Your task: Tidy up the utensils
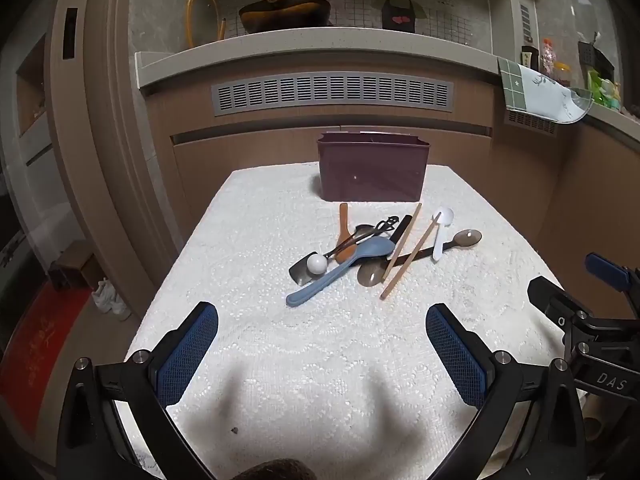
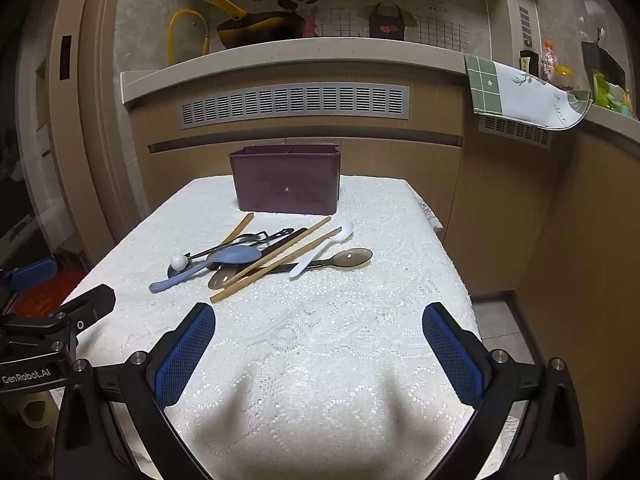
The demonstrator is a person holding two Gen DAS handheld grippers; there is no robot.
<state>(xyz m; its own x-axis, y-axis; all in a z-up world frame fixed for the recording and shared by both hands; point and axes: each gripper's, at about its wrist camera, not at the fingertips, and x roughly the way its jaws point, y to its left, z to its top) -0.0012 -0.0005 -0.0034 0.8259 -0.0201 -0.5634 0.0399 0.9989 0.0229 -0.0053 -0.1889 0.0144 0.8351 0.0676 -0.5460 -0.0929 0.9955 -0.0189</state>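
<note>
Both tools (image 1: pixel 322 330) (image 2: pixel 319 330) agape, utensils (image 1: pixel 360 252) heaped, maroon bin (image 1: pixel 372 172) behind

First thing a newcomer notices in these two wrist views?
The tangled utensil pile mid-table on the white lace cloth: a blue spoon, wooden chopsticks and a white spoon stand out. Behind it stands a dark purple bin. Both the left gripper and the right gripper hang open, holding nothing.
</note>
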